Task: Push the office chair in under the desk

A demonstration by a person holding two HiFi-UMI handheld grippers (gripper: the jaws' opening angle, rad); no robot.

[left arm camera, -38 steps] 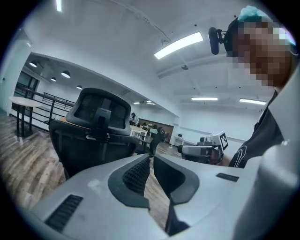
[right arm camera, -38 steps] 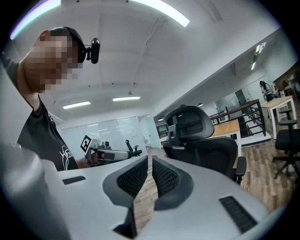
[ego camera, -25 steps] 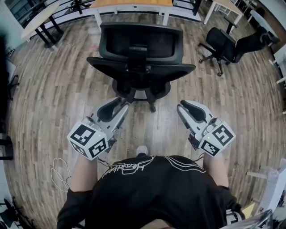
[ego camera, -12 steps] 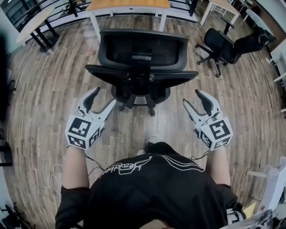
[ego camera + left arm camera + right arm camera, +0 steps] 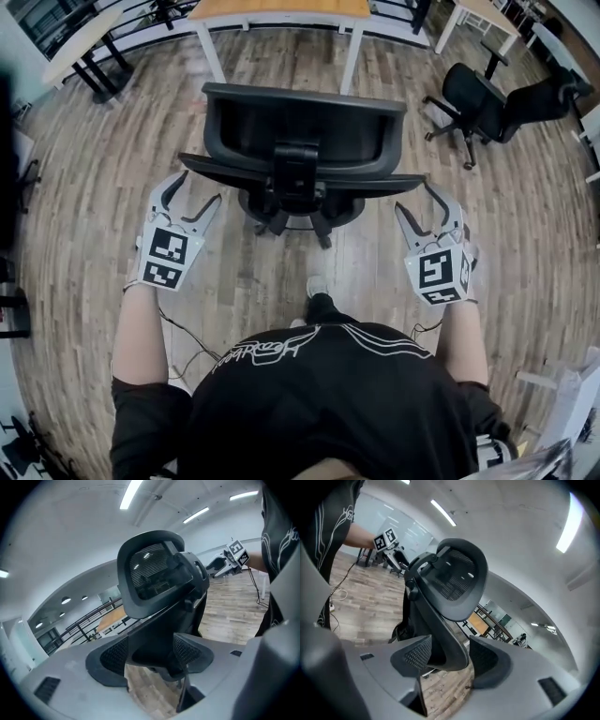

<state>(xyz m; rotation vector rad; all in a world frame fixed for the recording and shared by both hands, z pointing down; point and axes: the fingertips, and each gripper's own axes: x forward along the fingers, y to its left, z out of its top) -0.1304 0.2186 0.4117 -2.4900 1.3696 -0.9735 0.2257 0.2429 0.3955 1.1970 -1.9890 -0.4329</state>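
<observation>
A black office chair [image 5: 300,141] stands with its back to me, in front of a wood-topped desk [image 5: 281,9] with white legs. My left gripper [image 5: 192,192] is at the left end of the chair's backrest [image 5: 154,573], my right gripper [image 5: 422,199] at the right end. Both sets of jaws have just been opening and stand open. In the left gripper view the backrest's edge runs between the left gripper's [image 5: 150,658] pads. In the right gripper view the right gripper [image 5: 447,656] likewise straddles the backrest [image 5: 457,581]. I cannot see either pad pressing on it.
Two more black chairs [image 5: 487,94] stand at the back right. A white desk [image 5: 80,47] is at the back left. A cable [image 5: 178,342] trails on the wooden floor by my left arm. White furniture [image 5: 562,394] stands at the near right.
Both grippers have moved forward and apart, from in front of my body to the two ends of the backrest. They rolled, and their jaws went from nearly shut to wide open.
</observation>
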